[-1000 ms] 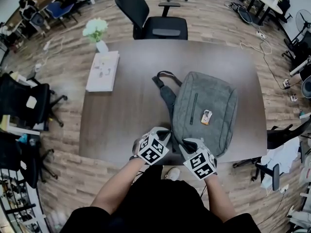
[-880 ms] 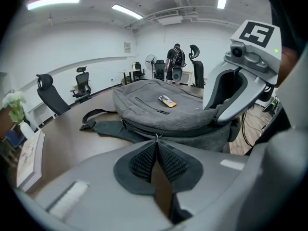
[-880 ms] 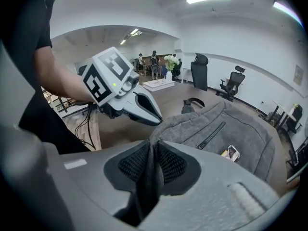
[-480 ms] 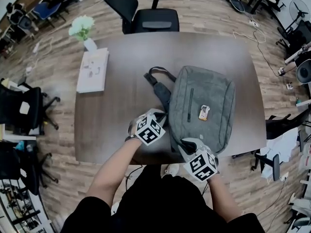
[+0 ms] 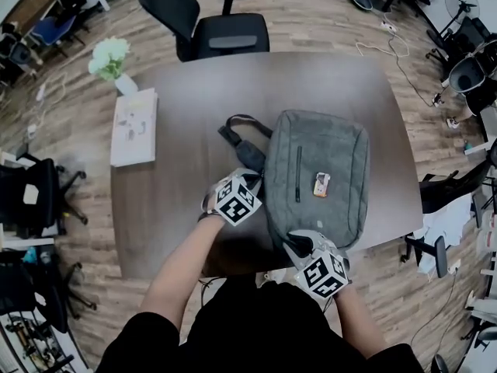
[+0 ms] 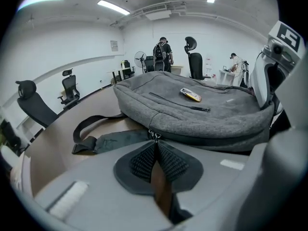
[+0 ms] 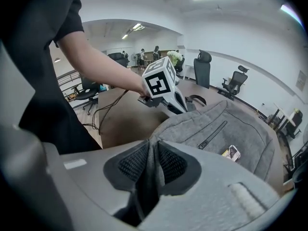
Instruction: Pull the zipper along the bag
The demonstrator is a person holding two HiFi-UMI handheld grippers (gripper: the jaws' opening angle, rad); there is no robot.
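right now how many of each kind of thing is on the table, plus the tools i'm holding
bag: 1
flat white box: 1
vase of flowers: 1
small packet lying on the bag: 1
tools, left tool and right tool: 2
total: 6

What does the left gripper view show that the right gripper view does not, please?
Left gripper view only: the zipper pull, pinched in the left gripper. Right gripper view only: the fold of the bag clamped in the right gripper, and the person's forearm. Both: the grey bag itself, its front-pocket zipper and the small card on top.
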